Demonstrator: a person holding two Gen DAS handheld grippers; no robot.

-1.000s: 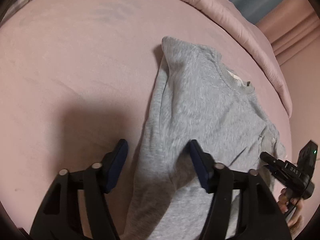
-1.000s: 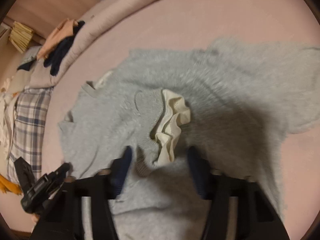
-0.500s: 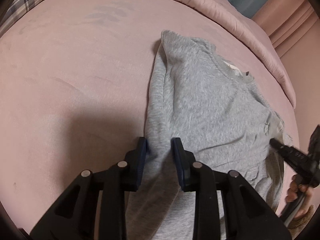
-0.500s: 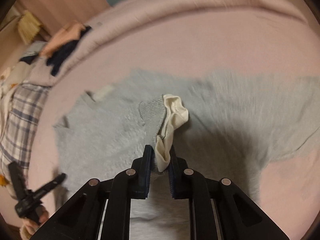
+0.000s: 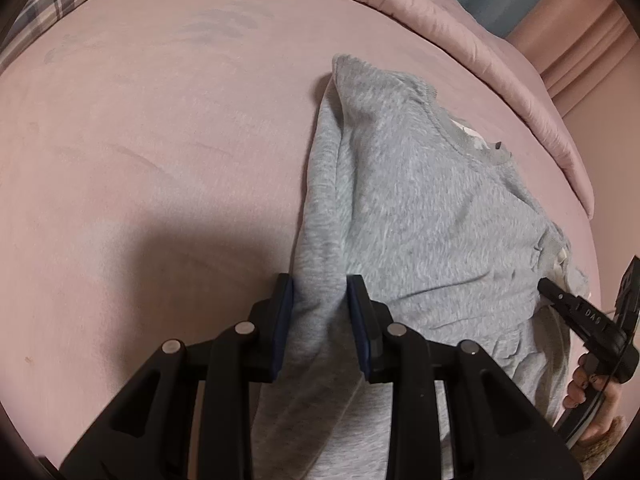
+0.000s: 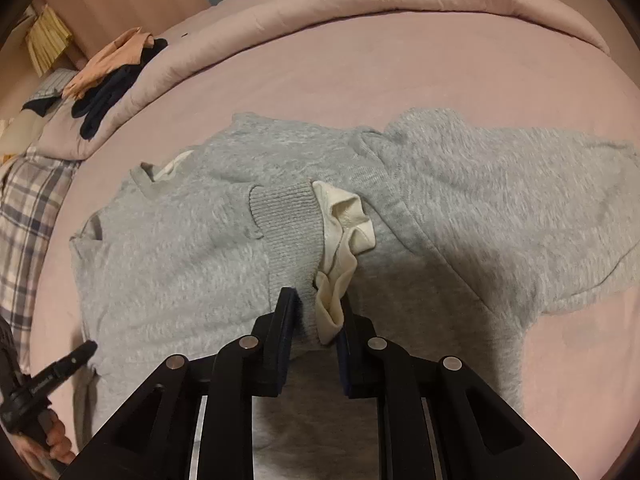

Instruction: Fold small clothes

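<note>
Pink bed [image 5: 160,140] carries a grey sweatshirt [image 5: 420,208]; left gripper [image 5: 319,304] pinches its side fold, right gripper [image 6: 318,312] clamps its cream-lined cuff [image 6: 340,232], "DAS" printed lower right.

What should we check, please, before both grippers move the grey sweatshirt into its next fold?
1. Left gripper has fabric between its pads: ok, a ridge of the grey sweatshirt is pinched there.
2. Right gripper holds the ribbed cuff: ok, shut on the cuff, with its cream lining turned out.
3. Each grip catches only the intended layers: cannot tell.
4. The pink bedsheet beside the sweatshirt is free for laying the fold: ok.
5. The sweatshirt lies flat: not ok, it is bunched and creased around the cuff.
</note>
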